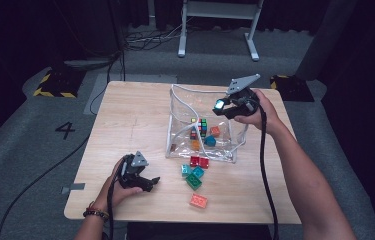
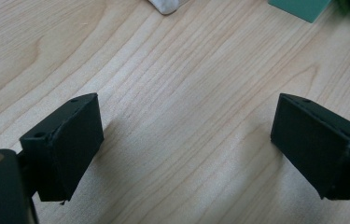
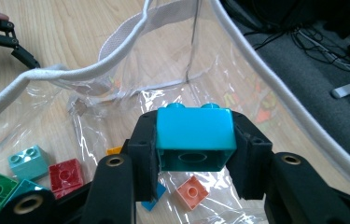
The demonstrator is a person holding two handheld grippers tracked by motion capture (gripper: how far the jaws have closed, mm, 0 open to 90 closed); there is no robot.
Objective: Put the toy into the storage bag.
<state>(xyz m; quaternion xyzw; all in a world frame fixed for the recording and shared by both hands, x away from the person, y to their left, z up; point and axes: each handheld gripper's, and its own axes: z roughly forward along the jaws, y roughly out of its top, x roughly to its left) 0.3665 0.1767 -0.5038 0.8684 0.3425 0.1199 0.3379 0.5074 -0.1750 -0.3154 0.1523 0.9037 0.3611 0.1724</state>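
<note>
**Cyan brick held over the clear bag**

The right tongs (image 3: 195,154) are clamped half-wide on a cyan building brick (image 3: 195,133) at the frame's centre, above the clear plastic bag (image 1: 175,131). The left tongs (image 2: 186,144) rest wide open and empty on the worktop (image 1: 130,120), lower left in the high view. Released too near the floppy white rim (image 3: 84,74), the brick could catch it and tumble outside among the loose bricks (image 1: 194,175).

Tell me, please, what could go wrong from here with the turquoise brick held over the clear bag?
The right tongs grip the turquoise brick only by its side walls, so it might slip early. The clear bag looks soft and its white rim sags, so the tongs could snag it. The left tongs rest open on the table, not steadying the bag.
</note>
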